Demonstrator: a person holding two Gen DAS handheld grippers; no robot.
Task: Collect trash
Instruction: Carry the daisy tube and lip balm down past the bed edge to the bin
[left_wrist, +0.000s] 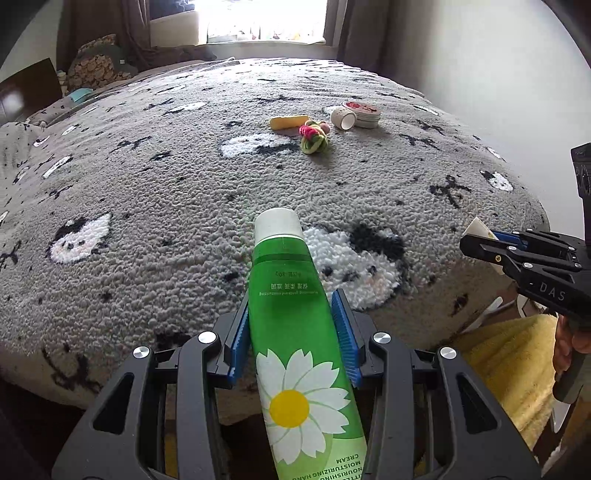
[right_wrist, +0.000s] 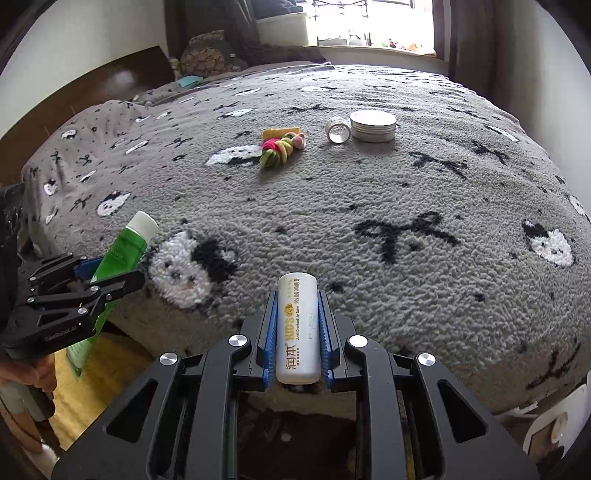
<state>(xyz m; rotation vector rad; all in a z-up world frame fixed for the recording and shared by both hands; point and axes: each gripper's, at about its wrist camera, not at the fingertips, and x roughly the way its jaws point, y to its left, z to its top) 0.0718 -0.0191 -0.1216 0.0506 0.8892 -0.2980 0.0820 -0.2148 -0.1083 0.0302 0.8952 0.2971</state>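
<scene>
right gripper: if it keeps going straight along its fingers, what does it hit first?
Probably the grey fleece blanket just past the white lip-balm tube the right gripper holds; nothing else lies in line, though depth is uncertain.

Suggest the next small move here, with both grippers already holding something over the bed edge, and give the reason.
Probably carry both items on to wherever trash is collected; no bin shows in either view. The left gripper is clamped on the green hand cream tube and the right gripper on the white lip balm stick, so neither can pick up the yellow piece or tape roll on the blanket.

Tape roll (right_wrist: 338, 130) lies left of tin (right_wrist: 373, 126).
</scene>
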